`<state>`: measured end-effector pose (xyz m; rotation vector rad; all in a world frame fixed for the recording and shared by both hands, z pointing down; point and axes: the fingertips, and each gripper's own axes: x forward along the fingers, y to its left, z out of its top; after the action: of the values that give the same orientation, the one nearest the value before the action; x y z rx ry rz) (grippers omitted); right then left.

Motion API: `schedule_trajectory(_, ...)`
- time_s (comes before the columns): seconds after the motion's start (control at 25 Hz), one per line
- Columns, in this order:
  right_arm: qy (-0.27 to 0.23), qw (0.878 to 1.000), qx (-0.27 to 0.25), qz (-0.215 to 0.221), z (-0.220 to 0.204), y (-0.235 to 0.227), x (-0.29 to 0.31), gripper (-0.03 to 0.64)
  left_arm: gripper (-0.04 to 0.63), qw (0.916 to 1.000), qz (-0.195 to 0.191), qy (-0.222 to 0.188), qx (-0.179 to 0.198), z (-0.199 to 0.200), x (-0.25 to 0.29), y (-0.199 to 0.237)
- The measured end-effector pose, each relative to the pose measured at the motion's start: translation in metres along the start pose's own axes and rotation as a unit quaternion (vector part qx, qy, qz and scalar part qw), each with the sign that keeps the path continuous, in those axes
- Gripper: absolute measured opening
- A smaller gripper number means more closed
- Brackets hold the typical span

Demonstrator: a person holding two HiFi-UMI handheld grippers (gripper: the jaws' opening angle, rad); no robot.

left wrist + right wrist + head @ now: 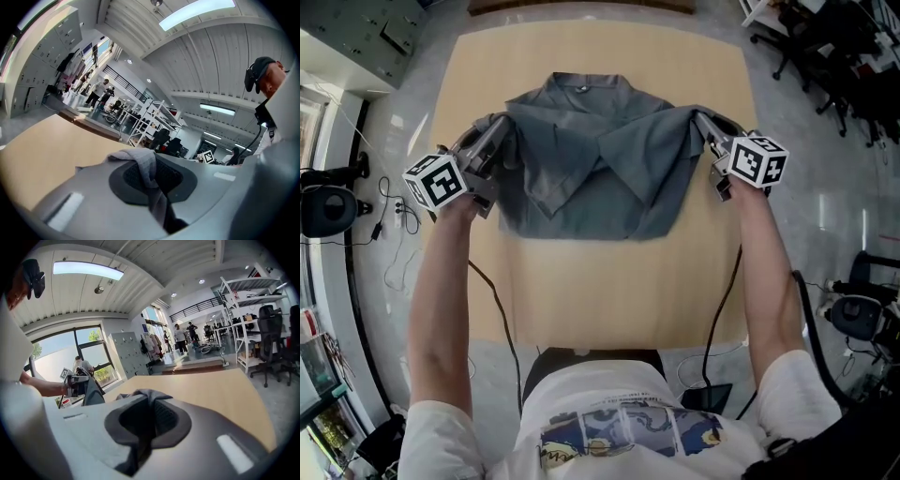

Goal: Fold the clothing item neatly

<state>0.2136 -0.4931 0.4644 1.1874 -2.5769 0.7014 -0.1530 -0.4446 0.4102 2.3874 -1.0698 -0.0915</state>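
- The grey shirt (pixel 591 159) lies front up on the wooden table (pixel 609 291). Its collar (pixel 581 86) is at the far side and its lower edge (pixel 591 234) is nearest the person.
- The two sleeves (pixel 642 155) already lie folded inward and cross over the chest, so the first stage of folding appears done.
- The left gripper (pixel 500 133) is clenched on the shirt's left side edge near the shoulder. The left gripper view shows a ridge of grey cloth pinched between its closed jaws.
- The right gripper (pixel 705 127) is likewise clamped on the opposite side edge, with a dark fold of the same cloth caught between its jaws.
- The cloth rises slightly at both grip points, while the middle and lower edge rest on the table.
- Judged remaining: the body is at full width and full length, so the sides must be brought in or the shirt doubled over. The result must then be smoothed into a compact, even rectangle.
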Motion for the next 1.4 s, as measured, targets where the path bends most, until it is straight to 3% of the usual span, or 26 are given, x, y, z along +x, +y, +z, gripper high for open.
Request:
schedule_trajectory(0.12,0.012,1.0,0.001,-0.007,-0.007,-0.02,0.026,0.008,0.02,0.9998,0.013,0.013,-0.009,-0.009,0.02,0.025)
schedule_trajectory(0.28,0.031,0.999,0.022,-0.027,-0.025,-0.055,0.055,0.006,0.02,0.9979,0.032,0.023,-0.051,-0.027,0.041,0.066)
schedule_trajectory(0.44,0.058,0.997,0.036,-0.044,-0.049,-0.082,0.085,0.008,0.021,0.9945,0.075,0.033,-0.066,-0.046,0.057,0.111)
schedule_trajectory(0.64,0.102,0.992,0.017,-0.07,-0.077,-0.093,0.104,0.008,0.041,0.989,0.116,0.082,-0.042,-0.072,0.074,0.14)
schedule_trajectory(0.72,0.122,0.99,0.004,-0.073,-0.084,-0.095,0.11,0.012,0.099,0.9858,0.123,0.111,-0.024,-0.08,0.081,0.146)
schedule_trajectory(0.8,0.143,0.987,-0.008,-0.07,-0.089,-0.095,0.116,0.064,0.163,0.9827,0.124,0.137,-0.003,-0.085,0.087,0.147)
schedule_trajectory(0.92,0.166,0.983,-0.023,-0.072,-0.092,-0.094,0.118,0.129,0.219,0.9763,0.132,0.165,0.048,-0.084,0.09,0.145)
schedule_trajectory(1.04,0.172,0.981,-0.035,-0.079,-0.088,-0.095,0.115,0.144,0.265,0.9705,0.141,0.178,0.081,-0.081,0.09,0.144)
schedule_trajectory(1.28,0.147,0.985,0.025,-0.08,-0.068,-0.107,0.099,0.156,0.288,0.9721,0.143,0.174,0.066,-0.07,0.085,0.145)
schedule_trajectory(1.4,0.142,0.985,0.027,-0.097,-0.061,-0.116,0.087,0.156,0.296,0.971,0.139,0.187,0.051,-0.073,0.083,0.144)
